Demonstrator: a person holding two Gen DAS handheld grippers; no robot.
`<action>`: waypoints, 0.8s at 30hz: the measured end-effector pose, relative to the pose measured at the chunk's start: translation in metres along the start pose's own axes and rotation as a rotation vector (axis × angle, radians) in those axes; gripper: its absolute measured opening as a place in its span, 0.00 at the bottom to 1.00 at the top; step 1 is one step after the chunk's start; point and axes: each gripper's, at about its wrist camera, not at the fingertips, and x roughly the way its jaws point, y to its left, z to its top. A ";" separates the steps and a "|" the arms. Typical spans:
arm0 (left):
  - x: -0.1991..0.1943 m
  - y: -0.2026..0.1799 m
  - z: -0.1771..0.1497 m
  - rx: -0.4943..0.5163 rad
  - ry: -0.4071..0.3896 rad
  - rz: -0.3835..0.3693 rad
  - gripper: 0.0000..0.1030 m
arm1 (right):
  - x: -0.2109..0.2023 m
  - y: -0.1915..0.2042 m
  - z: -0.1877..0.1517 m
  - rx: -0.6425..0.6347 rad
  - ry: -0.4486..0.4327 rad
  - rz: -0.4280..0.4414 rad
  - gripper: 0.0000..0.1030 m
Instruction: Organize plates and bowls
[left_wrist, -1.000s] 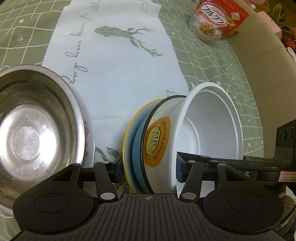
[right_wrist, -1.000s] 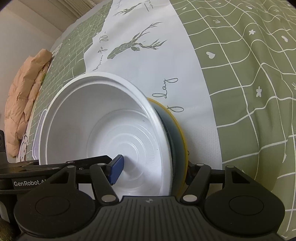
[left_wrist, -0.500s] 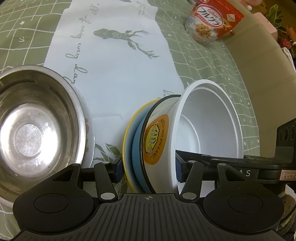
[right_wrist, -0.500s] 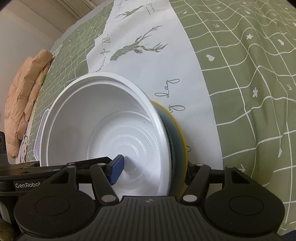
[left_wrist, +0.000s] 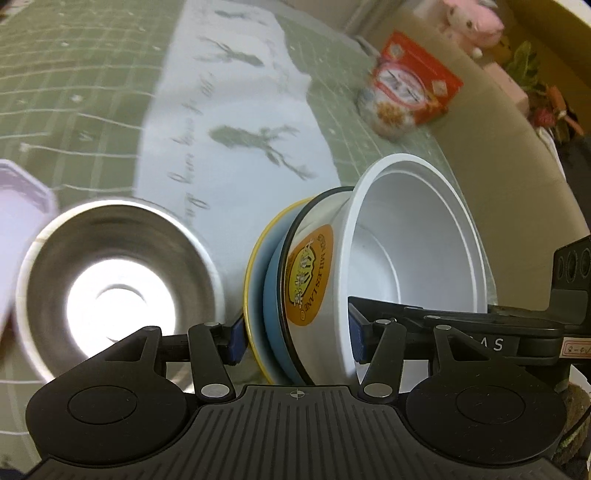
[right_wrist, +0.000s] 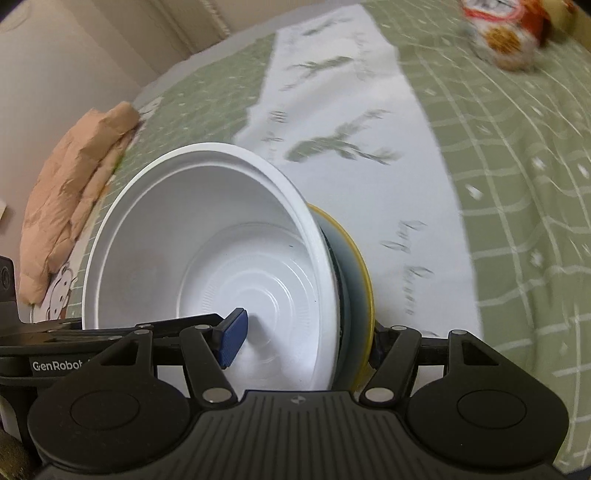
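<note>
Both grippers clamp one nested stack turned on edge. Left gripper (left_wrist: 297, 338) has its pads pressed on the yellow plate (left_wrist: 255, 291) at left and the white bowl (left_wrist: 417, 251) at right. Right gripper (right_wrist: 303, 341) has one pad inside that bowl (right_wrist: 207, 254), the other behind the plate (right_wrist: 364, 280). Steel bowl (left_wrist: 118, 280) sits left, over the tablecloth (left_wrist: 74, 110).

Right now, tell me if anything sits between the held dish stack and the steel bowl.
Nothing visible does. The left gripper clamps the stack: white plastic bowl, blue plate and yellow-rimmed plate. Only bare tablecloth separates it from the steel bowl.
</note>
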 end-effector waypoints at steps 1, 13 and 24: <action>-0.006 0.006 0.001 -0.007 -0.010 0.011 0.55 | 0.003 0.009 0.003 -0.015 0.001 0.011 0.63; -0.054 0.093 -0.005 -0.150 -0.085 0.101 0.55 | 0.068 0.105 0.023 -0.148 0.102 0.090 0.63; -0.022 0.131 -0.014 -0.188 -0.019 0.105 0.54 | 0.113 0.102 0.018 -0.123 0.211 0.037 0.63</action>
